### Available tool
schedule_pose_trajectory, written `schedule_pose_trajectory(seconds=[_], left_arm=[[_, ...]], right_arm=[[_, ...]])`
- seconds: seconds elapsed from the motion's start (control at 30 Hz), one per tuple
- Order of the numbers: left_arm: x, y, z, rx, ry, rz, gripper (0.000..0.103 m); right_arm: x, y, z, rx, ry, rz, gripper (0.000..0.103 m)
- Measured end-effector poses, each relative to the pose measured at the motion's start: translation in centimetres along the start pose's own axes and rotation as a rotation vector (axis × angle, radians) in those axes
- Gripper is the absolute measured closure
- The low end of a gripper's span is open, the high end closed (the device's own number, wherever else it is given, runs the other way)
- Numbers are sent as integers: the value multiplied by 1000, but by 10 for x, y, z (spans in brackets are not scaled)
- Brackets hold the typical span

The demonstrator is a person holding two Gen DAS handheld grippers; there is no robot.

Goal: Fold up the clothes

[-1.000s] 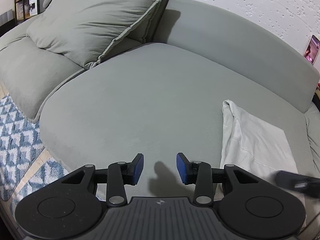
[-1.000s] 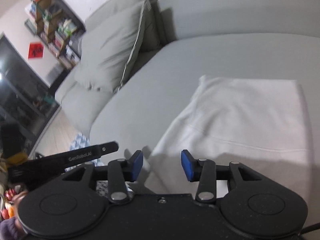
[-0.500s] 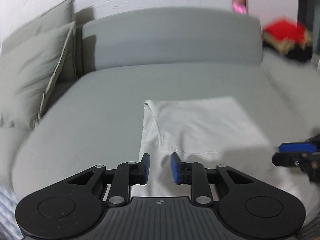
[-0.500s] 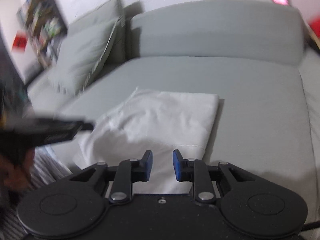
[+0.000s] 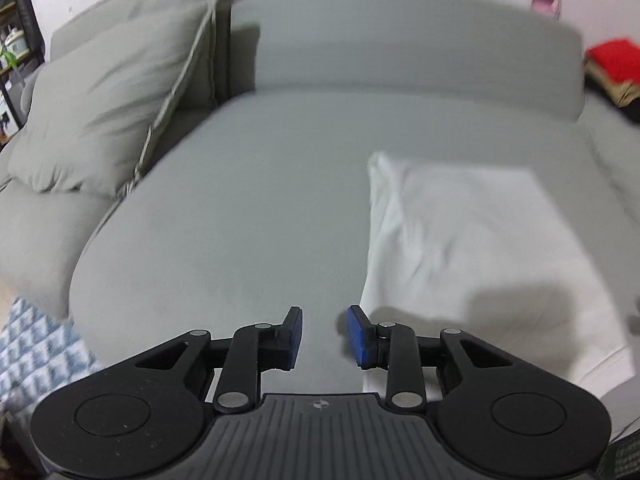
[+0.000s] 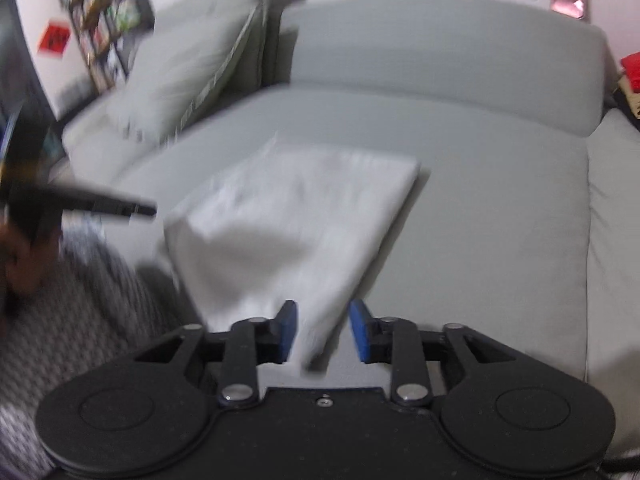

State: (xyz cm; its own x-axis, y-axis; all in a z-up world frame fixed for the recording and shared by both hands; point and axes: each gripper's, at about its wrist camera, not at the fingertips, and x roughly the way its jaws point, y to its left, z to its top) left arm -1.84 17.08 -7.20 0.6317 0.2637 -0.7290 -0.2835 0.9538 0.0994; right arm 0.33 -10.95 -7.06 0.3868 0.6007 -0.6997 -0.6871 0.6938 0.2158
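Note:
A folded white garment lies on the grey sofa seat, its near edge hanging toward the front. My left gripper hovers over bare seat just left of the garment's near corner, open, with nothing between its blue pads. In the right wrist view the same garment is blurred. My right gripper is over its near right corner and its jaws are opening. The cloth shows in the gap, but the pads do not press it. The left gripper pokes in from the left, held by a hand.
A grey pillow leans at the back left against the sofa backrest. A red cloth lies on a dark pile at far right. A blue-white patterned rug covers the floor at left. A shelf stands behind the sofa's left end.
Both views have swung across the sofa. The left gripper slid left off the garment's near edge onto bare seat. The right gripper's jaws narrowed, then widened again over the garment's near corner.

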Motion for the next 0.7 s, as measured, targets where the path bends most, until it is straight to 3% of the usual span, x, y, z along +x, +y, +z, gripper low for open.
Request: schedule_pose_trajectory(seconds=[0.1, 0.13, 0.2, 0.3, 0.4, 0.47, 0.5, 0.53, 0.57, 0.63, 0.7], left_arm=[[7, -14, 9, 14, -38, -70, 75], [13, -22, 14, 25, -44, -90, 75], [27, -40, 25, 50, -52, -132, 75], [56, -63, 39, 70, -35, -199, 74], [92, -70, 47, 51, 4, -203, 73], [109, -59, 48, -37, 29, -177, 73], [112, -50, 49, -94, 26, -153, 77], [114, -41, 49, -152, 23, -129, 80], [114, -33, 50, -197, 14, -87, 82], [108, -23, 51, -196, -20, 91, 87], [96, -13, 52, -207, -72, 149, 90]], right_arm=[[12, -18, 21, 73, -57, 0, 71], [22, -24, 26, 102, -63, 12, 82], [42, -35, 38, 160, -75, 37, 90], [90, -51, 49, 314, -35, 183, 90], [135, -68, 45, 477, -2, 321, 90], [157, -87, 38, 579, 7, 325, 90], [164, -101, 31, 660, -21, 331, 101], [171, -114, 24, 742, -50, 337, 103], [171, -127, 17, 824, -103, 329, 103], [165, -147, 10, 929, -183, 281, 102], [154, -160, 9, 969, -234, 198, 100]])
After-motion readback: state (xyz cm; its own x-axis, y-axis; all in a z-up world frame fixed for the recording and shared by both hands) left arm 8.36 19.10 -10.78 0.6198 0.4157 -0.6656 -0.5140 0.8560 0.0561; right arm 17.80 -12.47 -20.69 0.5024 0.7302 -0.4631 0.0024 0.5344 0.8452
